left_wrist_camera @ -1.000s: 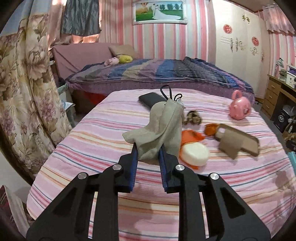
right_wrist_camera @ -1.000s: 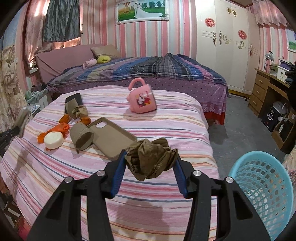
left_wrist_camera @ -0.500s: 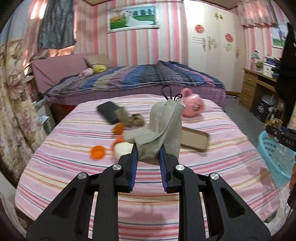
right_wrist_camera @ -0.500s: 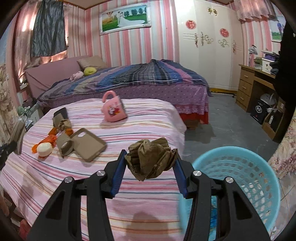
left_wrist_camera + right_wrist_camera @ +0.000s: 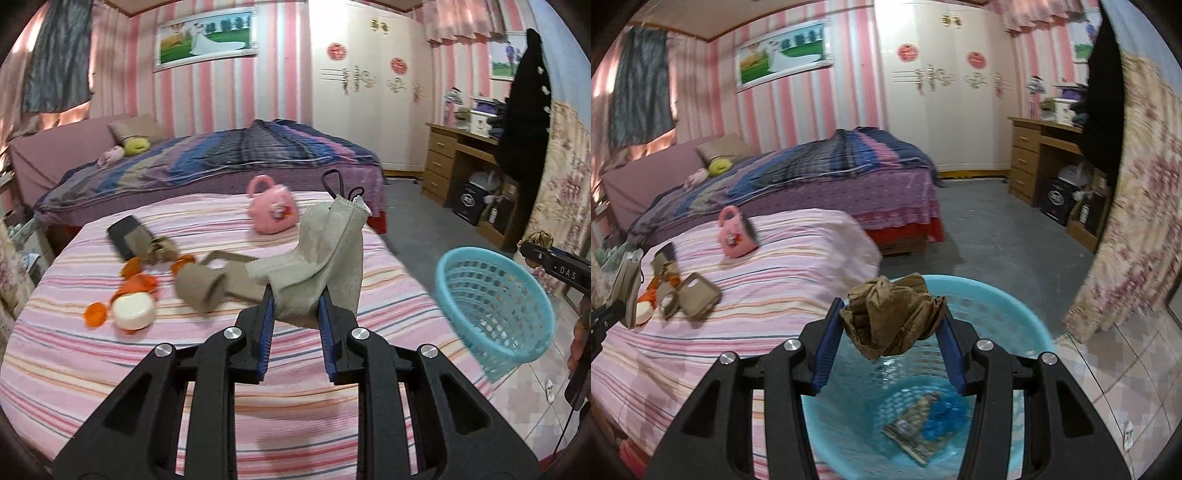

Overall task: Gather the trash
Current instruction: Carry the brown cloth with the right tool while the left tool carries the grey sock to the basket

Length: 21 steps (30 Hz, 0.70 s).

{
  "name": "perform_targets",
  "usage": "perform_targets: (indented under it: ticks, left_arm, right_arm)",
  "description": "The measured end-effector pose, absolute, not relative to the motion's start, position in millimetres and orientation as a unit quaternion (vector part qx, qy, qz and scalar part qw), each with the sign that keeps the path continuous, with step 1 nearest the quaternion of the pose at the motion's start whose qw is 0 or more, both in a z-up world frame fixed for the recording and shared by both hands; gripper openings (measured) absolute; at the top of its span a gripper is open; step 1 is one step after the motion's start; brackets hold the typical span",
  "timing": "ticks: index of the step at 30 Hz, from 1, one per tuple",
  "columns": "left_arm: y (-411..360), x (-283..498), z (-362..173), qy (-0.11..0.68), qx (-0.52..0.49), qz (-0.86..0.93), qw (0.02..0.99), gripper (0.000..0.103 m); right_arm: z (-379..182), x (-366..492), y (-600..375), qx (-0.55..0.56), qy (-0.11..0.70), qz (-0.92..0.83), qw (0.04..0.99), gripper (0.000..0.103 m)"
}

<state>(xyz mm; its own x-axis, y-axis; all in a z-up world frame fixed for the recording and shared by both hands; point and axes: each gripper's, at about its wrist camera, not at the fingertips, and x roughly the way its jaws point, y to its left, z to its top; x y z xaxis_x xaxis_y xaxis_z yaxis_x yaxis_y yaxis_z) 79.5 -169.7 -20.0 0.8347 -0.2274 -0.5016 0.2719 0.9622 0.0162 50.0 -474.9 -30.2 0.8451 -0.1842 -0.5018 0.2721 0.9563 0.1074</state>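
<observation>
Left gripper: jaws clamped on a grey cloth pouch, which stands up from the pads above the striped bed

Right gripper: jaws clamped on a crumpled brown paper wad, held over the blue basket; the basket sits on the floor at the bed's right side, with scraps in its bottom

On the bed, far left of the left gripper: tan phone case, tan roll, white puck, orange scraps, dark wallet; farther back, pink toy bag
</observation>
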Motion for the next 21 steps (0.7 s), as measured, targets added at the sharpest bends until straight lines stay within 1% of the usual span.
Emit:
perform_targets:
  ticks: [10,21]
  left_arm:
    - [-233.1,73.9,-15.3,0.25,0.067,-0.186,0.948,0.022]
    - [-313.0,67.8,-7.9,0.233,0.092,-0.243,0.937,0.022]
  right_arm:
    - [-32.0,29.1,-523.5,0.08,0.256,-0.179,0.947,0.049]
    - [-43.1,19.3,-556.4,0.092,0.269,-0.196,0.939,0.049]
